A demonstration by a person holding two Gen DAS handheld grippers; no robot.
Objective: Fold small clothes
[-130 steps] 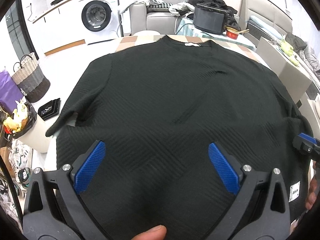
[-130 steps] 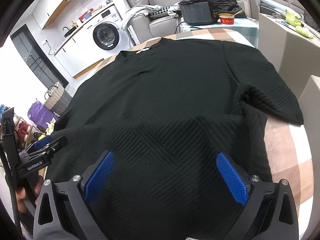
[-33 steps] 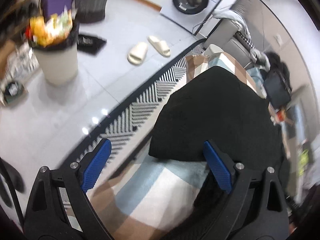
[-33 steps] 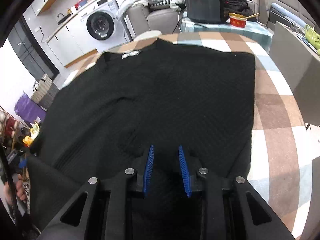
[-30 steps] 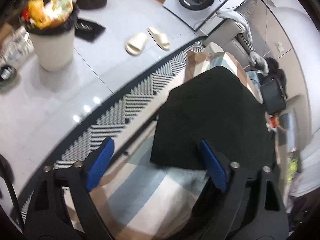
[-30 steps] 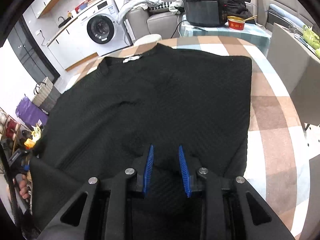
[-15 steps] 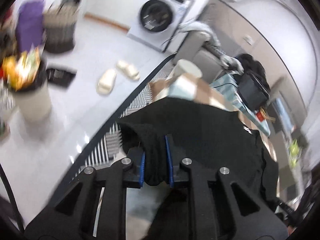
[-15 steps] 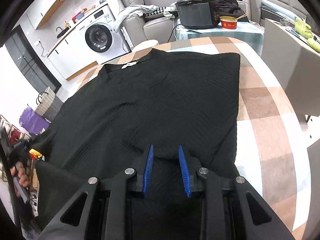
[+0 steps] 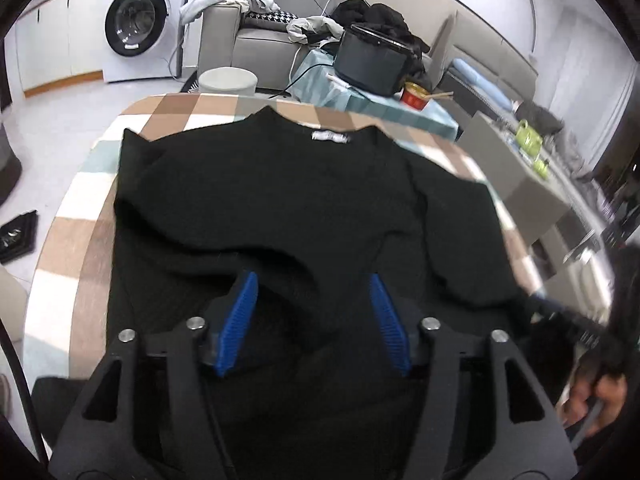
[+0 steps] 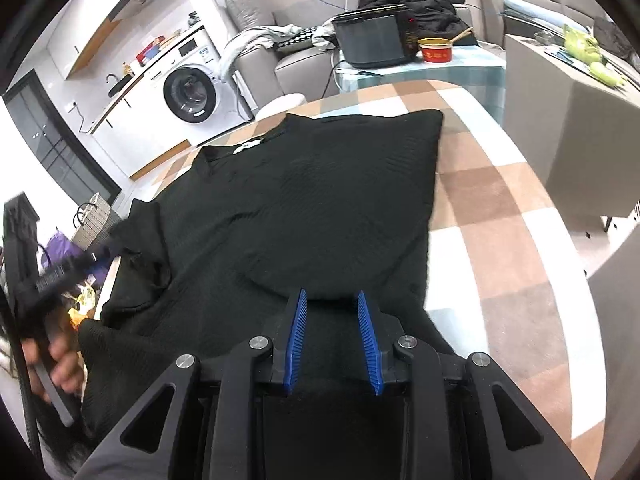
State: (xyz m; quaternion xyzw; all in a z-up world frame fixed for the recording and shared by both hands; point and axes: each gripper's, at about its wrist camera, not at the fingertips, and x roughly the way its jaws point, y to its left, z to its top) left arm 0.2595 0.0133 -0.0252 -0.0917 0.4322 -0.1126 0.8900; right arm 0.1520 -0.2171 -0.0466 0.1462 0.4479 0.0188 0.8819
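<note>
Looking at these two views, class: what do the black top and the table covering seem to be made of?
Black top: probably a knit fabric, matte, with faint raised diagonal ribbing, draping softly. Table covering: seemingly woven cloth, matte, printed or woven in brown, white and pale blue checks.

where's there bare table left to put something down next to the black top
Most bare room is the checked tablecloth between the black top and the grey box. A narrower strip runs along the top's other side to the table edge, plus a thin band beyond the collar. The middle is covered, and both grippers crowd the near hem.
</note>
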